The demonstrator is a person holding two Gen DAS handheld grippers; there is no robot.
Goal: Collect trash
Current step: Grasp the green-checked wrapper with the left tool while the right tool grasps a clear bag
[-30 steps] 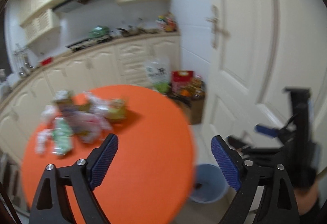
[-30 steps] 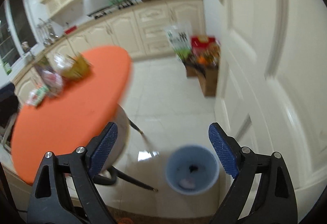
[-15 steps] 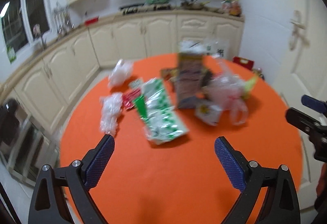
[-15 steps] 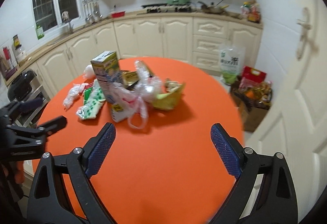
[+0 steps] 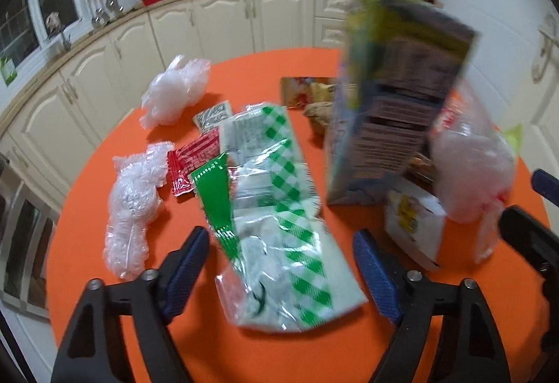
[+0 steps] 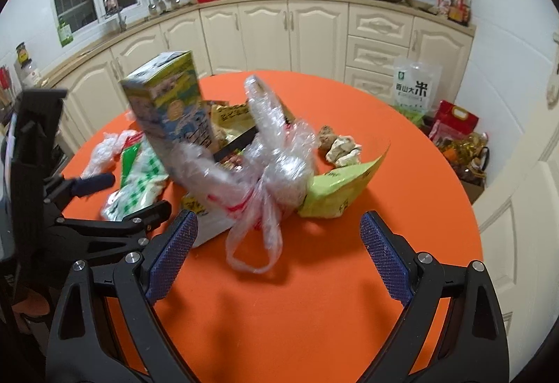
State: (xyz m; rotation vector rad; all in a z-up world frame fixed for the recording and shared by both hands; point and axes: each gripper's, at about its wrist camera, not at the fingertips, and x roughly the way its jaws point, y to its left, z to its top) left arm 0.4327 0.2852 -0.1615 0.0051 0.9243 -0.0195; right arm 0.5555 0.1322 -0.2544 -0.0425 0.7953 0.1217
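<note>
Both views have swung from floor to tabletop (image 5: 349, 355). Left hand-held gripper (image 5: 281, 273) closing, not yet gripping, astride the checked wrapper (image 5: 279, 219) — light, crinkly, slippery; pinch its near edge. Right hand-held gripper (image 6: 277, 253) gapes empty.

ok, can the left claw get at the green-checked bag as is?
Probably yes: the green-checked bag lies flat between the closing fingers of the left claw, nothing on top; the upright carton stands clear beside it.

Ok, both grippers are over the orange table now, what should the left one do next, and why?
Probably lower the left gripper onto the green-checked wrapper and finish the pinch: its jaws are closing, the wrapper lies flat between them, not yet gripped.
</note>
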